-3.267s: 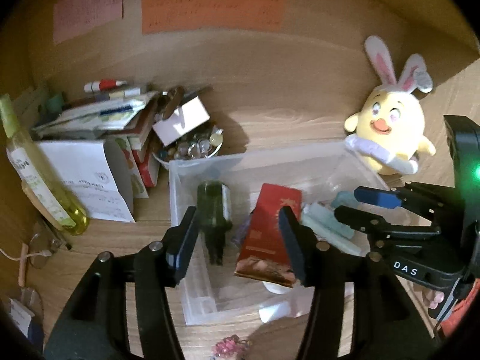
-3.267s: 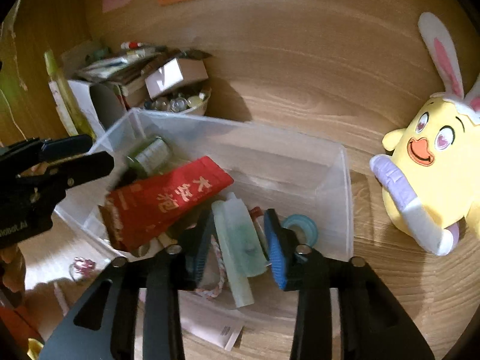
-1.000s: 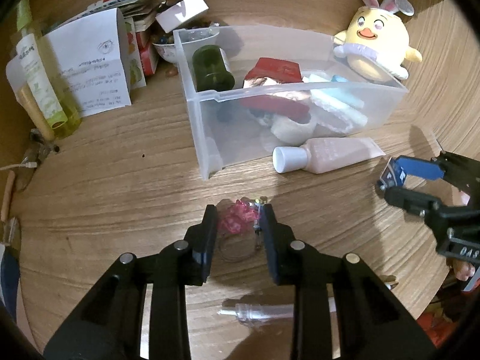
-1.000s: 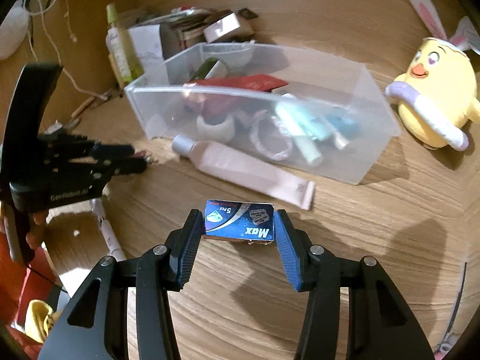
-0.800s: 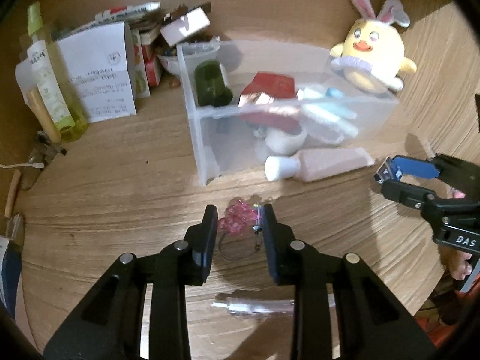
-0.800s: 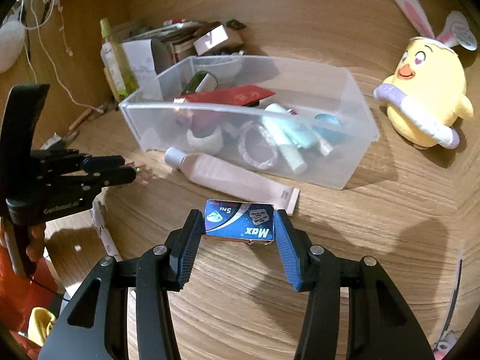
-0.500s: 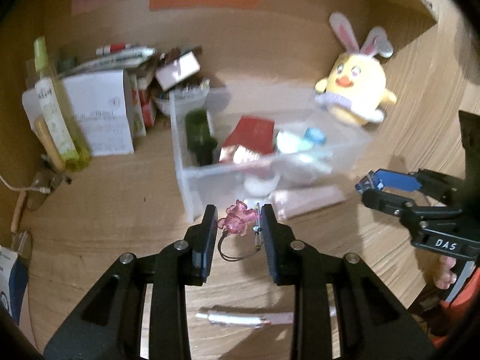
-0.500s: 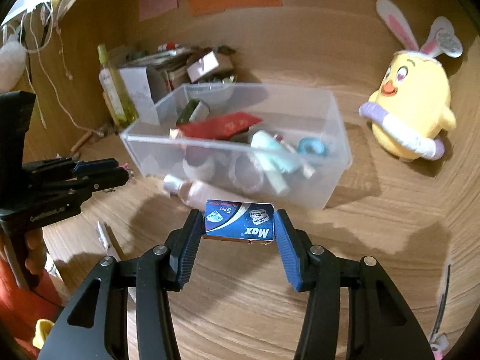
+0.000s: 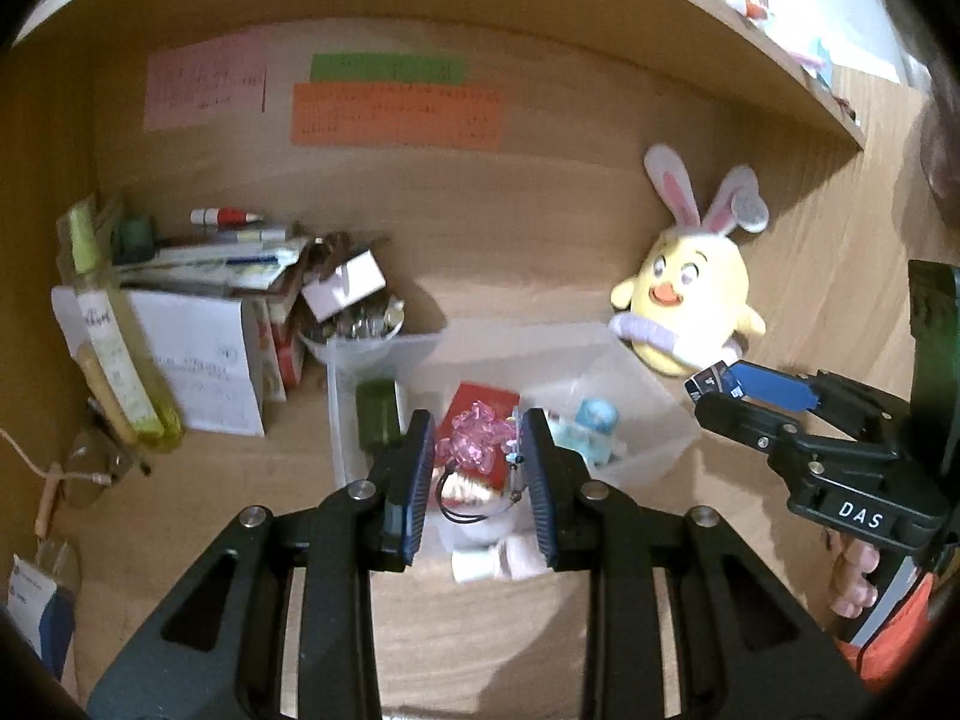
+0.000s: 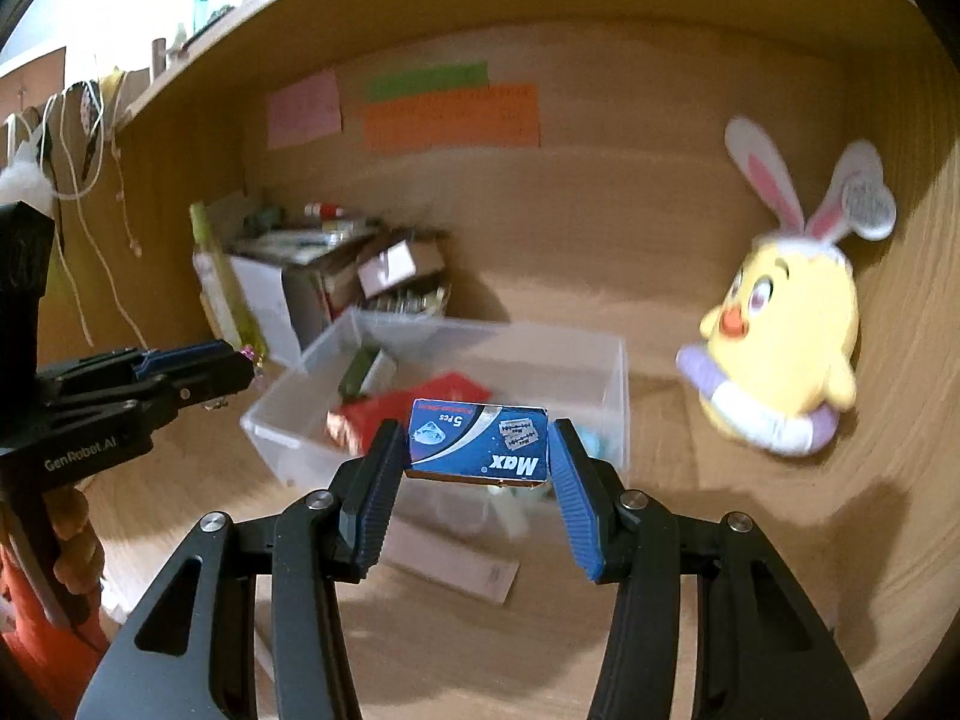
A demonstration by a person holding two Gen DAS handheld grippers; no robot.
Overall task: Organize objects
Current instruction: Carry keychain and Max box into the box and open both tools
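A: Nearest in the left wrist view, the left hand-held gripper (image 9: pixel 478 468) is clenched on a pink charm (image 9: pixel 474 441) with a dark cord loop hanging below it. The right hand-held gripper (image 10: pixel 477 474) grips a blue razor-blade box (image 10: pixel 478 443) by its short ends.

B: So how far along does the sorting look?

A: Partway, likely. The clear bin (image 9: pixel 654 420) beyond both grippers holds a red packet (image 9: pixel 483 399), a green bottle (image 9: pixel 377 417) and pale tubes. Neither carried item is in it yet, and a pink tube (image 10: pixel 450 561) lies on the tabletop (image 10: pixel 750 540) at the bin's near wall.

B: And the room behind?

A: Wooden tabletop and back wall. At ten o'clock from the bin, a pile of papers and boxes (image 9: pixel 222 324); at two o'clock, a yellow plush chick (image 9: pixel 690 306). Coloured notes (image 9: pixel 396 114) are stuck on the wall beneath a shelf (image 9: pixel 690 36).
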